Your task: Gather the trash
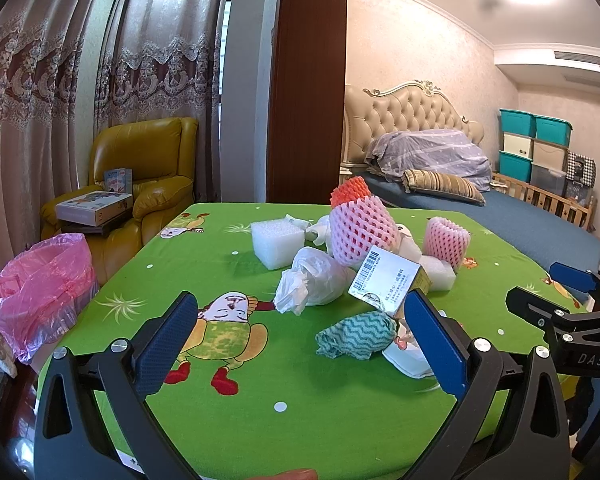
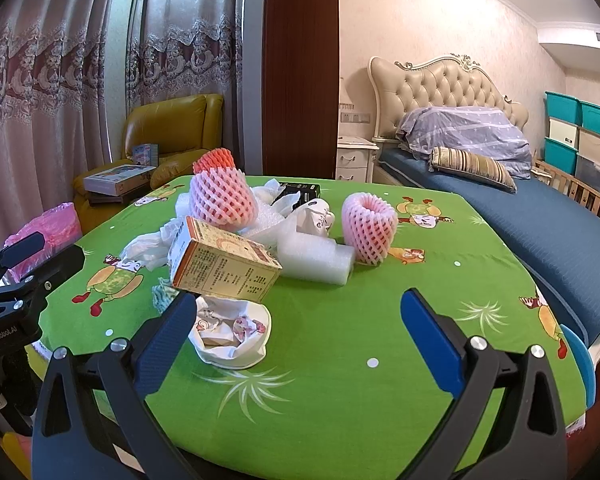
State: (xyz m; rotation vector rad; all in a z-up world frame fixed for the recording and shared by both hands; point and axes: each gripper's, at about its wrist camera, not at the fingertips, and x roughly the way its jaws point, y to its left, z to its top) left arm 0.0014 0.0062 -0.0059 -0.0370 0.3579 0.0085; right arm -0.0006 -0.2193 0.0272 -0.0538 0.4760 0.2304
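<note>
Both grippers hang over the near edge of the green table [image 2: 340,380], jaws spread wide and gripping nothing: the left gripper [image 1: 300,320] toward seven o'clock of the trash heap, the right gripper [image 2: 298,312] toward five. Nearest the right one, at its eleven o'clock, lies a crumpled white printed wrapper [image 2: 232,336] touching its left finger. Just beyond, a tilted cardboard box [image 2: 224,268] rests on the heap. A teal zigzag cloth [image 1: 354,334] sits beside the left gripper's right finger. Farther on come a white plastic bag [image 1: 312,284], foam blocks [image 1: 278,242], and two pink foam fruit nets [image 2: 370,226]. Off the table at nine o'clock stands a bin lined with a pink bag [image 1: 40,288]; a yellow armchair [image 1: 148,168] is behind it.
</note>
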